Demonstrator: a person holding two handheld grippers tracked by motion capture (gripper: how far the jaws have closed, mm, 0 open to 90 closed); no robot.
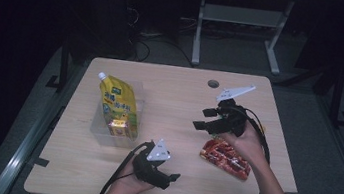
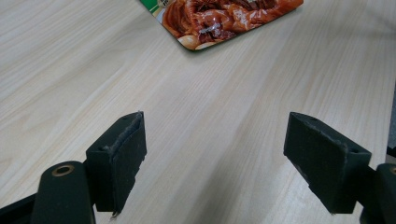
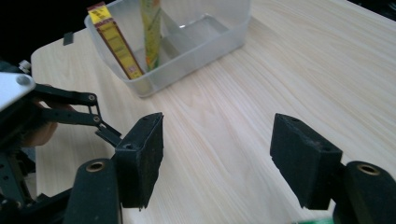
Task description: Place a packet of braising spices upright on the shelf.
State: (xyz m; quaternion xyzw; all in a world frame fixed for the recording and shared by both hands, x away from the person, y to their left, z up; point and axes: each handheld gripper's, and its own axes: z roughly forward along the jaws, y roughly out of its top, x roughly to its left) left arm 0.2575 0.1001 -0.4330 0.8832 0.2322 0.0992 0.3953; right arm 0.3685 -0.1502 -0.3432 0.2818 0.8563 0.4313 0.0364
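Note:
A yellow spouted pouch [image 1: 118, 102] stands in a clear plastic container [image 1: 97, 131] on the left of the wooden table. Seen edge-on in the right gripper view, the pouch [image 3: 150, 32] leans in the container [image 3: 205, 42] beside a narrow yellow and red packet [image 3: 114, 39]. A red snack packet [image 1: 225, 158] lies flat at the right front, partly under the person's right hand. My right gripper [image 1: 203, 119] hovers left of that packet, pointing at the container, jaws open and empty [image 3: 217, 154]. My left gripper [image 1: 170, 181] rests near the front edge, open [image 2: 215, 154], facing the red packet [image 2: 224, 18].
A round cable hole [image 1: 213, 84] sits near the table's far edge. Bare tabletop [image 1: 175, 92] lies between the container and the right gripper. Cables trail from both grippers toward the front edge. A metal frame [image 1: 241, 15] stands on the floor beyond the table.

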